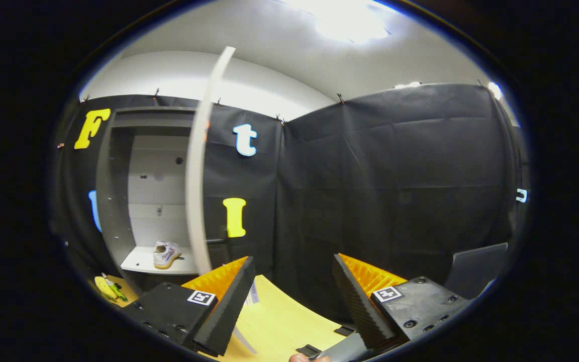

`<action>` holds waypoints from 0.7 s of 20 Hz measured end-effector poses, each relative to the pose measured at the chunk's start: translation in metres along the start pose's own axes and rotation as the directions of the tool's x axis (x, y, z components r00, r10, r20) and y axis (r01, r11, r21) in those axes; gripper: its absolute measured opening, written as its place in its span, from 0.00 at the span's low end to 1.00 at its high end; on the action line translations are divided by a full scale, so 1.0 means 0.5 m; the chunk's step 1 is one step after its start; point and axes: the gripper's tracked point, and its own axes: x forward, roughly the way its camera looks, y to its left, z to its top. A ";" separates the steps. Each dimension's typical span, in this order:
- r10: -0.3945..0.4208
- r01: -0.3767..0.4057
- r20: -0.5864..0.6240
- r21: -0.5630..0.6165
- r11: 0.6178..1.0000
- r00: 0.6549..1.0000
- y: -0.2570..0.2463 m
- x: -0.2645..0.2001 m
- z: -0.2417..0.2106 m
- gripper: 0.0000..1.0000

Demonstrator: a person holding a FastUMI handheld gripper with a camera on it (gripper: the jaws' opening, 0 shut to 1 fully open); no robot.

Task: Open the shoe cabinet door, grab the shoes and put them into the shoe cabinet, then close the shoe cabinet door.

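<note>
We see the shoe cabinet (118, 191) standing beyond our gripper (289, 296) to the left, its door (198, 166) swung open edge-on toward us, one shoe (165, 254) on a shelf (141, 262) inside, and nothing between our spread fingers above the table (274, 322).

We see our gripper (293, 281) as two wedge-shaped fingers (229, 306) with ribbed inner faces. Each finger sits on a dark block studded with round screws. Each block carries a small square black-and-white marker (201, 297).
</note>
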 end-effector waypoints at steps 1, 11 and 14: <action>0.000 0.000 -0.014 0.010 1.000 1.000 -0.004 0.027 -0.013 0.98; 0.126 -0.124 -0.110 0.028 0.992 0.986 0.077 0.167 -0.101 0.94; 0.144 -0.139 -0.136 0.047 0.989 0.980 0.092 0.154 -0.116 0.96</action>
